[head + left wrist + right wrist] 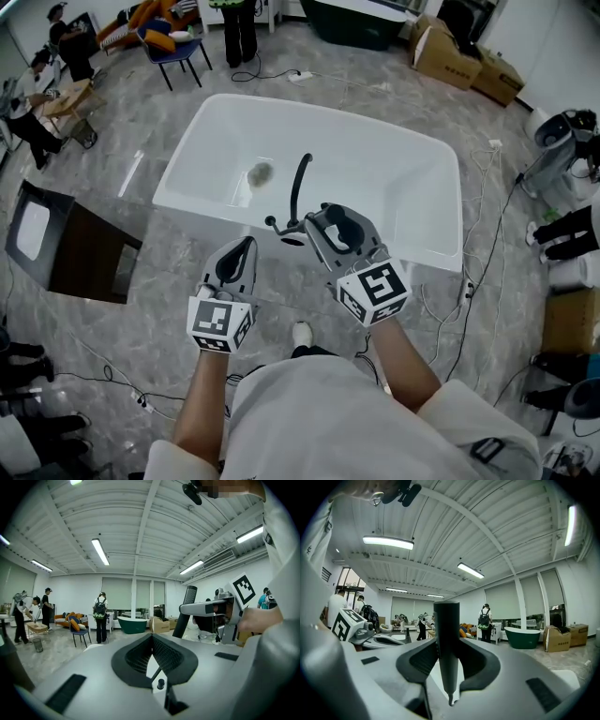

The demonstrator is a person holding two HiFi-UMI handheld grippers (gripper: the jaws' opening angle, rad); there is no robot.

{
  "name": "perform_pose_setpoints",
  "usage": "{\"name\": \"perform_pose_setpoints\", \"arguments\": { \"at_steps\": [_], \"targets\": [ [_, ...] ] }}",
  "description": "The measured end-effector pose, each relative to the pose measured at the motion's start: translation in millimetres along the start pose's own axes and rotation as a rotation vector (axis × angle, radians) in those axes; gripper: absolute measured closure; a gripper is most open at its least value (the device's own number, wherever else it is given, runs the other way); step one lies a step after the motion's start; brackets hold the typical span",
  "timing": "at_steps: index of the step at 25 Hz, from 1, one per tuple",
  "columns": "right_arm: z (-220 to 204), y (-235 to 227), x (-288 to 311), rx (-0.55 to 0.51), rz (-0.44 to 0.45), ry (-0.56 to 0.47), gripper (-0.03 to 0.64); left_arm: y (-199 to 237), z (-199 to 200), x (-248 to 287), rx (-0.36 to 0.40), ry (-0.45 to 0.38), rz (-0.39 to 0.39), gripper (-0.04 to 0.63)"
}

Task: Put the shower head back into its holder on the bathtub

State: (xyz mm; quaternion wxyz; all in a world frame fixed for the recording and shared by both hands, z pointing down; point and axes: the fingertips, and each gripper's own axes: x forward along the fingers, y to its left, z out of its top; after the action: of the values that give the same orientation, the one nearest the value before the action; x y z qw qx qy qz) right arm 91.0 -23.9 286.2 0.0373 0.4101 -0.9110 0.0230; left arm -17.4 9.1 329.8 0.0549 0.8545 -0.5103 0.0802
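Right gripper [446, 645] clamped on dark shower head [446, 620], over near rim of white bathtub [187, 192], just beside black faucet [298, 183]; left gripper [152, 637] closed, empty, alongside

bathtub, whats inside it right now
The bathtub shows a bare white floor with one greyish patch, likely the drain. The shower head in the right gripper covers a strip; the near inner wall is hidden.
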Motion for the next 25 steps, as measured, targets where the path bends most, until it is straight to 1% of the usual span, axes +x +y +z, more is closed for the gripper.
{"name": "perform_pose_setpoints", "arguments": {
  "at_steps": [6, 13, 19, 25],
  "targets": [
    [-6, -18, 14, 0.007, 0.032, 0.009, 0.474, 2, 0, 24, -0.006, 0.01, 0.02, 0.583],
    [-9, -32, 24, 0.015, 0.044, 0.014, 0.474, 1, 4, 41, -0.002, 0.009, 0.023, 0.583],
    [-13, -30, 31, 0.021, 0.058, 0.025, 0.474, 10, 1, 42, -0.014, 0.012, 0.035, 0.583],
    [-18, -28, 45, 0.018, 0.063, 0.038, 0.474, 22, -7, 53, -0.029, 0.013, 0.023, 0.583]
  ]
}}
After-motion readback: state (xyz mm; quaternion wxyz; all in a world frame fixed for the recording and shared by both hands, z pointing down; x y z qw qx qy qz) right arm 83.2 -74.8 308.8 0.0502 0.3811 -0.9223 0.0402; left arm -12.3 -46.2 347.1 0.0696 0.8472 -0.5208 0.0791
